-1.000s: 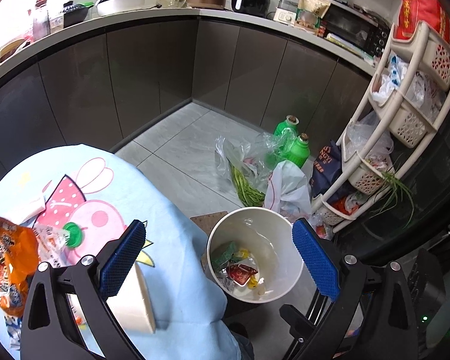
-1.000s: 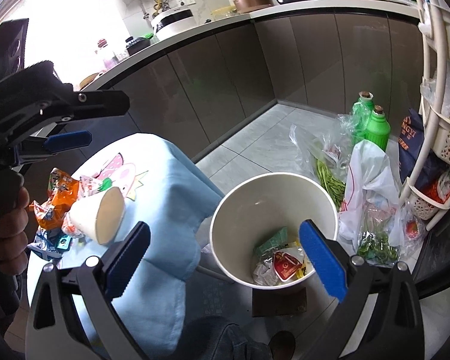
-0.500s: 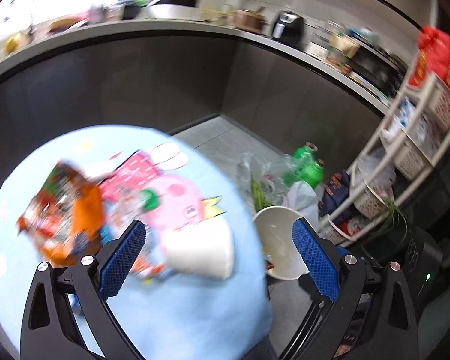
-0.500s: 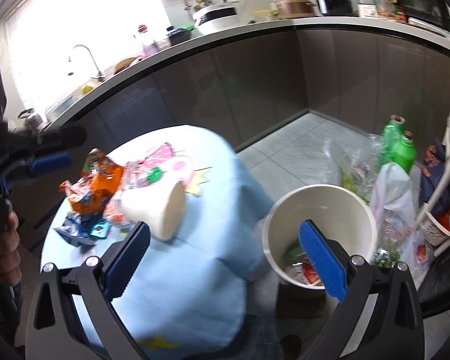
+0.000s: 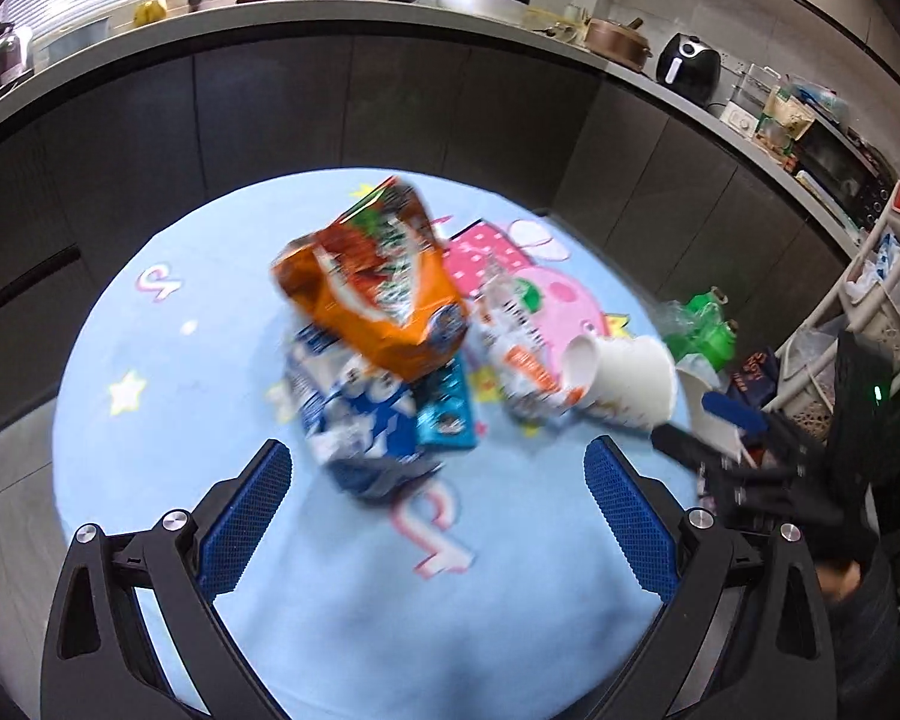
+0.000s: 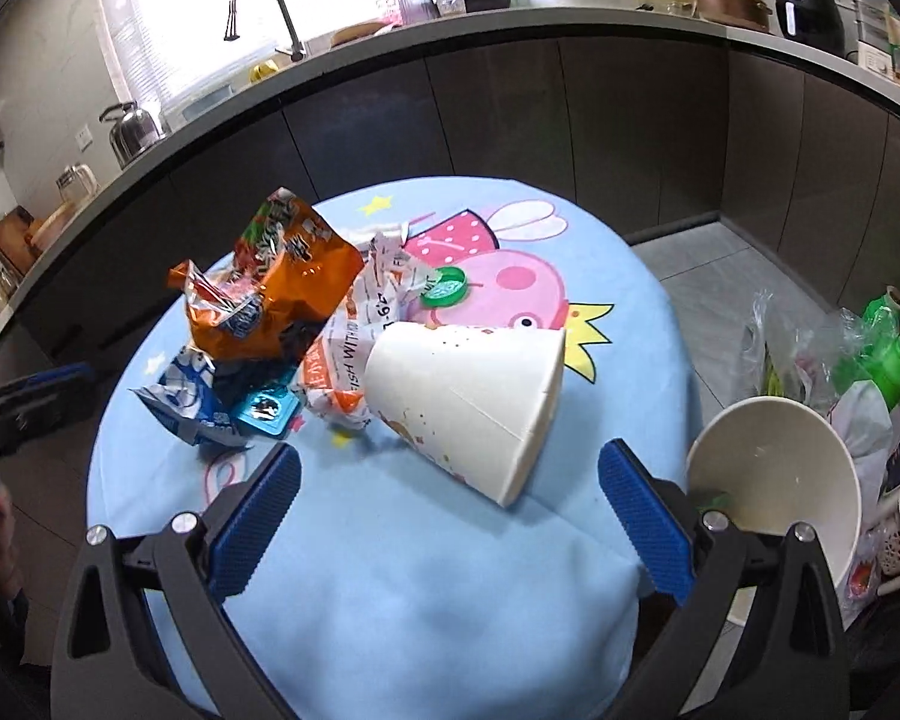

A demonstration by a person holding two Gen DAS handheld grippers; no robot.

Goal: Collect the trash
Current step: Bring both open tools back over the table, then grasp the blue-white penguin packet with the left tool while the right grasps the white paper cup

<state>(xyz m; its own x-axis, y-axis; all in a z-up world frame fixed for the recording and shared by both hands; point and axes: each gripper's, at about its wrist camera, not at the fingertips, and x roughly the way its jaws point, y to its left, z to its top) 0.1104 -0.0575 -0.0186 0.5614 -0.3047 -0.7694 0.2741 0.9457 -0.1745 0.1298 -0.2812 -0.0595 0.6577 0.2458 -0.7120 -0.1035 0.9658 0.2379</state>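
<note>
I have swung both grippers off the white bin (image 6: 774,480), which stands on the floor past the bench's right edge, back to the litter mid-bench. My left gripper (image 5: 438,516) gapes empty before the orange snack bag (image 5: 378,294); my right gripper (image 6: 450,516), equally wide, frames the tipped paper cup (image 6: 468,402). So another pickup begins. Motion blur smears the left view, and the bag hides the wrappers beneath.

Black tool (image 5: 438,516) frames, blue ribbed pads (image 5: 246,516), silver screws

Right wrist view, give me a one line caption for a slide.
Open right gripper hovers over a tipped paper cup beside snack wrappers on a cartoon tablecloth, white bin nearby.
</note>
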